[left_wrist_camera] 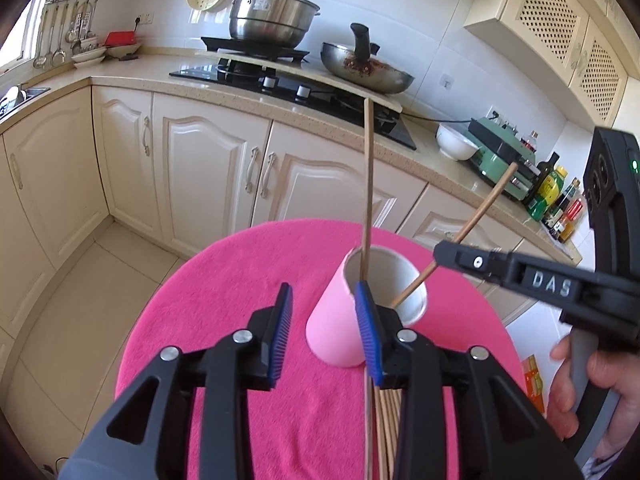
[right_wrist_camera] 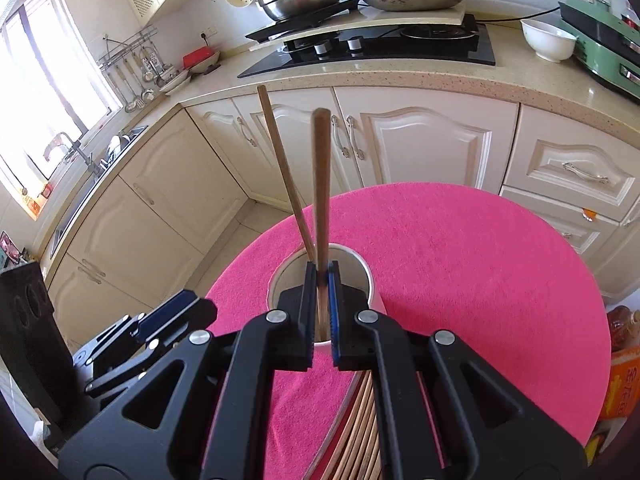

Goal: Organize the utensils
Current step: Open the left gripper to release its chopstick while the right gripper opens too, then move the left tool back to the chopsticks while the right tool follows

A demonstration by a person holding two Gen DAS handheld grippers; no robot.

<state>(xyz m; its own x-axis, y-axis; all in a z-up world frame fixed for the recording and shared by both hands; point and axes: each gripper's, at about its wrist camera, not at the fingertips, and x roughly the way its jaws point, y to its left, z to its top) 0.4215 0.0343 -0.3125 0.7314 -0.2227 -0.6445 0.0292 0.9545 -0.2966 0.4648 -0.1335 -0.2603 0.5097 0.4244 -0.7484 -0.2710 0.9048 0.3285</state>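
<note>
A pink cup (left_wrist_camera: 340,332) with a white inside stands on the round table's pink cloth (left_wrist_camera: 224,304). One wooden chopstick (left_wrist_camera: 367,184) stands in it. My right gripper (right_wrist_camera: 320,276) is shut on a second chopstick (right_wrist_camera: 321,184) whose lower end is inside the cup (right_wrist_camera: 362,268); it also shows in the left wrist view (left_wrist_camera: 472,222), held by the right gripper (left_wrist_camera: 440,254). My left gripper (left_wrist_camera: 324,304) is open and empty, just in front of the cup's left side. Several more chopsticks (right_wrist_camera: 360,432) lie bundled on the cloth beneath the grippers.
A counter (left_wrist_camera: 224,92) with a black hob (left_wrist_camera: 288,84), a steel pot (left_wrist_camera: 272,20) and a pan (left_wrist_camera: 364,68) runs behind the table. A white bowl (left_wrist_camera: 456,140), a green appliance (left_wrist_camera: 500,152) and bottles (left_wrist_camera: 556,196) stand at right. An orange packet (right_wrist_camera: 620,384) lies beside the table.
</note>
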